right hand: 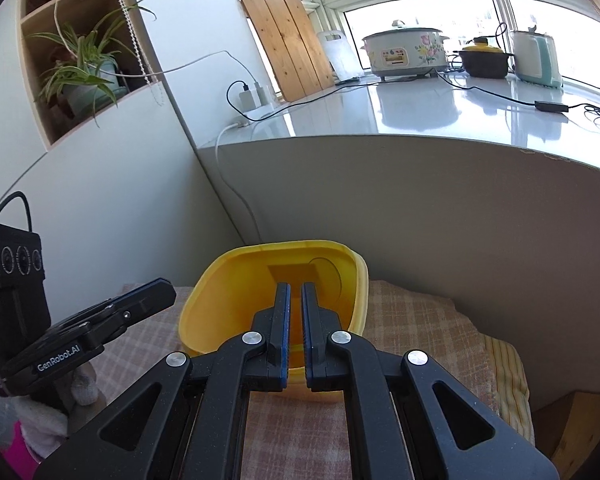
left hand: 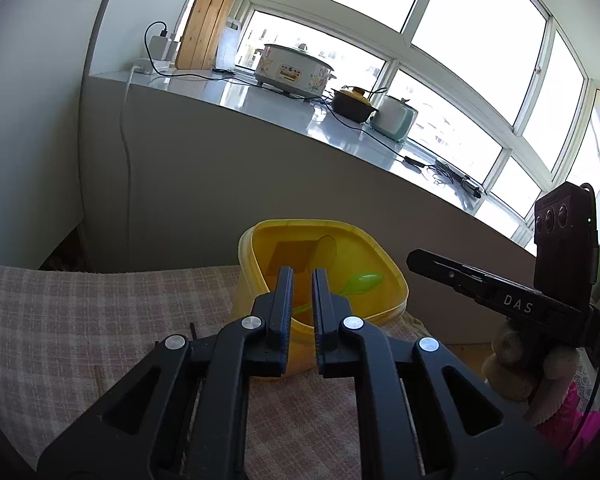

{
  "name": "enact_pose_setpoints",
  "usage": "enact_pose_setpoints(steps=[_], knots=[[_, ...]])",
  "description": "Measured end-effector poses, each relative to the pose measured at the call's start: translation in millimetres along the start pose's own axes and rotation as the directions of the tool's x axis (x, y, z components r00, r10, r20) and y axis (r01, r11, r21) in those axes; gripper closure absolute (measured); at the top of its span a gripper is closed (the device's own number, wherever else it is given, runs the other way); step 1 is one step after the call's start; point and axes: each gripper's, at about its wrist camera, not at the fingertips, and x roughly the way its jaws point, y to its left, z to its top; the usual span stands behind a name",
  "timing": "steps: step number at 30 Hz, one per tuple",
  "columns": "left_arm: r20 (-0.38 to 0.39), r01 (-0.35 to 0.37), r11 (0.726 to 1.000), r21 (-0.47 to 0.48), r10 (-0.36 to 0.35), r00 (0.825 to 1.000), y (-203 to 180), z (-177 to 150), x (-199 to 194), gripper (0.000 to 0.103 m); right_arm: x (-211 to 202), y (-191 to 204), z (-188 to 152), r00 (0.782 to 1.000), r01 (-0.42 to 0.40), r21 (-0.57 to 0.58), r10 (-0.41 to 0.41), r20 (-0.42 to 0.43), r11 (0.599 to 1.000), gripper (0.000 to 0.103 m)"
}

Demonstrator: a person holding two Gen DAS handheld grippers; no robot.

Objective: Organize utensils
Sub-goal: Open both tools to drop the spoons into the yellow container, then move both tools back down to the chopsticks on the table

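left wrist view: green spoon (left hand: 350, 286) lies inside yellow tub (left hand: 384, 308), bowl toward the tub's far side; likely light, stiff, slick plastic, best pinched at the handle; left gripper (left hand: 303, 280) angled down over the tub's near rim, jaws nearly closed, empty | right wrist view: right gripper (right hand: 295, 294) angled down over yellow tub (right hand: 204, 312), jaws closed, empty; spoon unseen

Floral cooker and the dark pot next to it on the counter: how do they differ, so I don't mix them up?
The floral cooker is white with flower prints and a label on its front; the dark pot is plain dark brown with a yellow lid. The floral cooker is the wider and taller of the two. The floral cooker stands nearer the wooden board; the dark pot sits between it and the pale green appliance. Both stand upright on the white counter by the window.
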Motion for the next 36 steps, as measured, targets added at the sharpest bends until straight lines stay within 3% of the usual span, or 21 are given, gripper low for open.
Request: enact_pose_setpoints(steps=[2, 4, 5, 9, 16, 20, 28, 36], knots=[[0.004, -0.011, 1.000, 0.005, 0.011, 1.000, 4.5, -5.9, -7.8, 0.092, -4.9, 3.2, -3.8, 1.000, -0.010, 0.000, 0.010, -0.003, 1.000, 0.099], [0.011, -0.024, 1.000, 0.004, 0.024, 1.000, 9.8, -10.9, -16.4, 0.078, -7.5, 6.9, -8.3, 1.000, -0.021, -0.001, 0.021, -0.013, 1.000, 0.099], [0.013, -0.031, 1.000, 0.000, 0.031, 0.999, 13.1, -13.7, -21.0, 0.077, -8.8, 8.9, -11.0, 0.999, -0.026, -0.002, 0.026, -0.018, 1.000, 0.097], [-0.007, -0.085, 0.996, -0.021, 0.085, 0.996, 30.1, -23.6, -37.2, 0.077, -13.8, 16.9, -21.6, 0.999, -0.041, -0.009, 0.040, -0.028, 0.999, 0.078], [-0.098, -0.151, 0.983, -0.106, 0.141, 0.985, 66.5, -47.2, -48.0, 0.077, -6.2, 33.8, -44.9, 0.992, -0.078, -0.029, 0.075, -0.101, 0.997, 0.077], [-0.169, -0.200, 0.974, -0.110, 0.180, 0.969, 81.9, -65.6, -45.9, 0.077, 4.4, 41.2, -59.6, 0.984, -0.094, -0.023, 0.089, -0.157, 0.995, 0.077], [-0.314, -0.237, 0.964, -0.122, 0.189, 0.931, 104.4, -98.9, -27.6, 0.077, 36.5, 59.5, -85.7, 0.953, -0.123, -0.018, 0.113, -0.281, 0.992, 0.077], [-0.386, -0.276, 0.957, -0.087, 0.223, 0.895, 109.3, -111.1, -6.6, 0.077, 69.7, 80.6, -104.4, 0.913, -0.163, 0.012, 0.155, -0.377, 0.987, 0.077]])
